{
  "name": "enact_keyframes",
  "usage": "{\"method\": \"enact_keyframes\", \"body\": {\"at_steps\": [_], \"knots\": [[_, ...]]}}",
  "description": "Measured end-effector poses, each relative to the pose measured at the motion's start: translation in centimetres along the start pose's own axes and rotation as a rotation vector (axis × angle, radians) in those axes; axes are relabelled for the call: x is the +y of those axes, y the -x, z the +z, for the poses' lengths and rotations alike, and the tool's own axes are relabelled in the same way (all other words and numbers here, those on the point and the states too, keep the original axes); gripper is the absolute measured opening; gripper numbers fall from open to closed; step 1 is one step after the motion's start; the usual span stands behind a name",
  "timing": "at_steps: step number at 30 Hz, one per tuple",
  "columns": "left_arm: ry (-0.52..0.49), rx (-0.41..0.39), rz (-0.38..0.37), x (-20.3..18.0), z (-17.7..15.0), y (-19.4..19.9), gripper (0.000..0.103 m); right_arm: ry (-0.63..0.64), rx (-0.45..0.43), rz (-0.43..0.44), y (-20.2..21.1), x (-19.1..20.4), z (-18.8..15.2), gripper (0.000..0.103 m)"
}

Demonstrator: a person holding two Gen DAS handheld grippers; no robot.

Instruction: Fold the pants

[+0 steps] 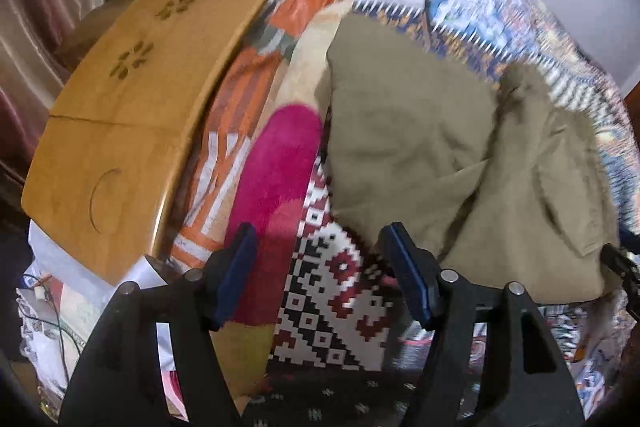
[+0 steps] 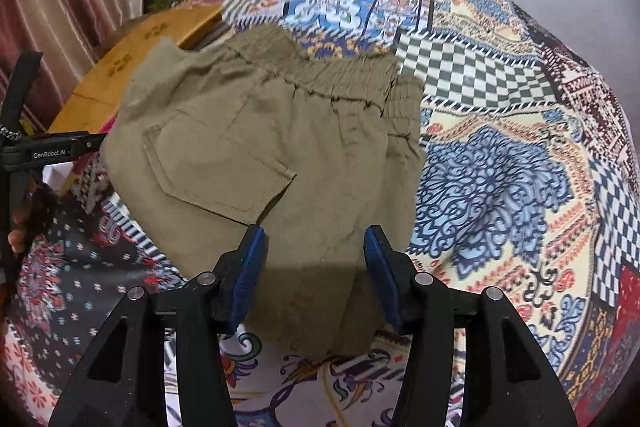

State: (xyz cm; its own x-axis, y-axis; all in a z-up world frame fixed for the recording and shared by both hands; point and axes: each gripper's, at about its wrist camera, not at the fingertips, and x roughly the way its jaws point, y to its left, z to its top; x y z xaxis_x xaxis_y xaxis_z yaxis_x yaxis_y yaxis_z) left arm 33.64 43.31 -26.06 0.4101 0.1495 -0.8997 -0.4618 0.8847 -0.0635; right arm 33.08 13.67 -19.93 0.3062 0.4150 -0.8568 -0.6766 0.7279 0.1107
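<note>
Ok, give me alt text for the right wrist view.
Folded khaki pants lie on a patchwork bedspread, elastic waistband at the far end and a back pocket facing up. The right tongs hang open above the near edge, nothing gripped. A wooden tray sits at left behind the pants.

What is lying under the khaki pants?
The khaki pants lie on a patchwork bedspread, and in the right wrist view their far left corner overlaps the wooden tray. The cloth hides whatever else is beneath them.
</note>
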Motion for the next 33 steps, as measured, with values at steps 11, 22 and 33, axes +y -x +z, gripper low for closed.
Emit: {"method": "enact_keyframes", "body": {"at_steps": [11, 22, 33], "knots": [[-0.030, 0.072, 0.087, -1.8, 0.5, -3.7, 0.068, -0.005, 0.045, 0.023, -1.9, 0.4, -0.5, 0.048], [-0.052, -0.188, -0.024, -2.9, -2.1, 11.4, 0.068, -0.039, -0.176, 0.046, 9.6, -0.4, -0.2, 0.048], [-0.167, -0.554, -0.202, -10.0, -9.8, 33.6, 0.068, -0.047, -0.532, 0.048, 29.4, 1.5, -3.8, 0.048]]}}
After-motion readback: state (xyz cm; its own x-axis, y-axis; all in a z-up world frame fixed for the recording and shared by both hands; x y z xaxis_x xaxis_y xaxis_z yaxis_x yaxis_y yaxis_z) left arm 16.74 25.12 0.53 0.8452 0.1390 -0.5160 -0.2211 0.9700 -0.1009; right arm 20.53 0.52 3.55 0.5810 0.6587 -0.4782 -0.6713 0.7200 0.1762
